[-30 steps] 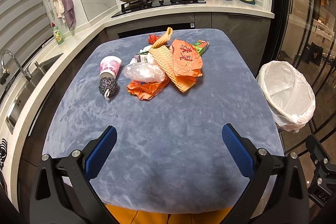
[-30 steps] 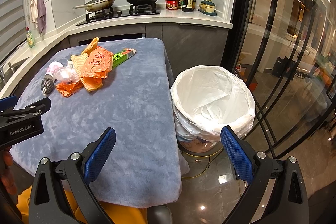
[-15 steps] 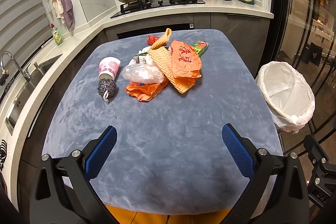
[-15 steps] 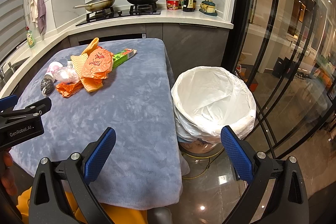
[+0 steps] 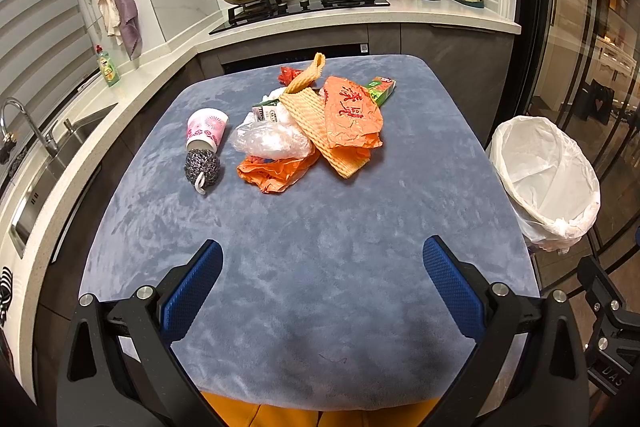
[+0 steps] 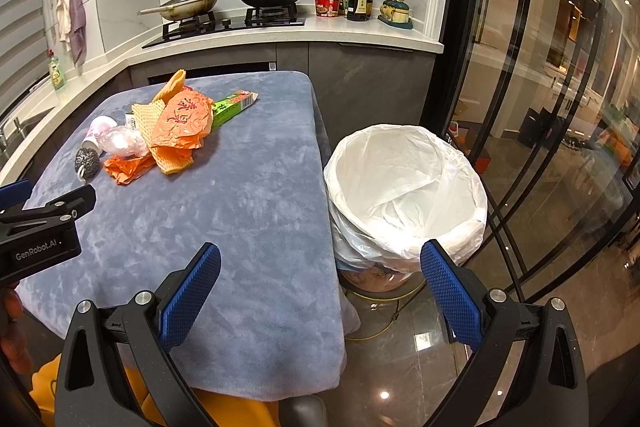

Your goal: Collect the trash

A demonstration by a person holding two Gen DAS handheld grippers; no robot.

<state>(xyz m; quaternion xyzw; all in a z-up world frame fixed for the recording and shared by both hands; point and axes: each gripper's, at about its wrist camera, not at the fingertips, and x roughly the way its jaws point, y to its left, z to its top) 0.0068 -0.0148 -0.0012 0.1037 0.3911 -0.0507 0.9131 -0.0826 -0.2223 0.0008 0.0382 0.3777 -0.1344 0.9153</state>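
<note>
**Left wrist view: litter heaped on plush cloth, bin to the right**

Left wrist view, left to right. Paper cup (image 5: 206,127), pink print, tipped on its side; wiry steel scourer (image 5: 202,167) touching its base. Then the heap: crinkled clear plastic bag (image 5: 272,141) over a crumpled orange bag (image 5: 274,173); ribbed foam netting (image 5: 320,125), tan; creased orange wrapper (image 5: 352,117) with red characters; green carton (image 5: 382,89) behind. All lie mid-table on the velvety blue-grey tablecloth (image 5: 320,267). Round trash bin (image 5: 546,179), white glossy liner, stands beside the table's right edge.

Left gripper (image 5: 322,285): blue textured fingers wide apart, holding nothing, over the near cloth. Right gripper (image 6: 320,289): likewise spread and empty, straddling the table edge and bin.
</note>
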